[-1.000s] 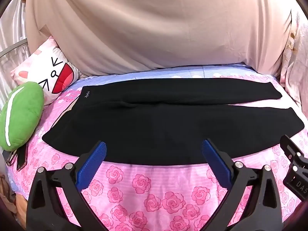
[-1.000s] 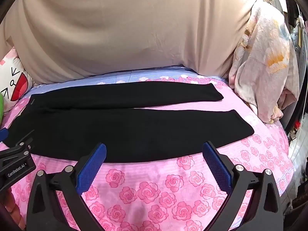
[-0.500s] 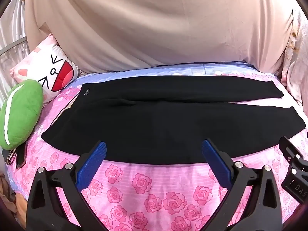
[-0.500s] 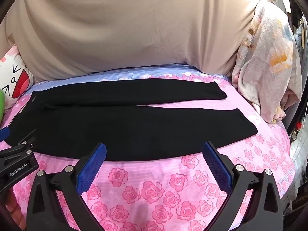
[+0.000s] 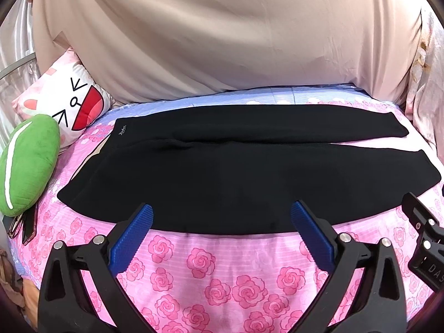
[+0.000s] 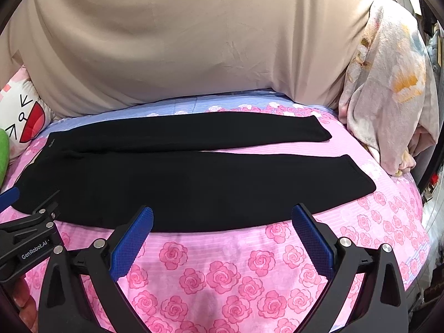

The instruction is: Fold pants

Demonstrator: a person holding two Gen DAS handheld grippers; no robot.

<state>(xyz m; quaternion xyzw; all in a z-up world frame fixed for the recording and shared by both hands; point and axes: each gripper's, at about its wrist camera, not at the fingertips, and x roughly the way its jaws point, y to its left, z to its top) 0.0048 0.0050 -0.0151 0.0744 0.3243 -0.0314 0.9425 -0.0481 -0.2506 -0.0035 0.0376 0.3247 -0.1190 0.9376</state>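
At the far left edge of the bed, a green plush cushion (image 5: 26,163) is leaning beside a white cartoon-face pillow (image 5: 65,105), with a dark phone-like object (image 5: 29,226) lying just below the cushion on the pink rose-print bedsheet (image 5: 211,266). The black pants (image 5: 236,172) are lying flat and unfolded across the middle of the sheet, their long axis running left to right: the waistband end, with a small pale logo near its far corner, is pointing left toward the pillows, and the two legs are stretching out to the right, splitting apart slightly toward the hems, the far leg ending short of the near one. A beige draped cloth (image 5: 222,36) is filling the background behind the bed. The left gripper (image 5: 222,215) is hovering over the near hem side of the sheet, its blue-padded fingers spread wide and gripping nothing, their tips reaching to the near edge of the pants. The right gripper (image 6: 222,216) is hovering further right in the same way, jaws wide apart and empty. At the right end, a pale floral blanket (image 6: 388,83) is hanging bunched beside the leg hems.
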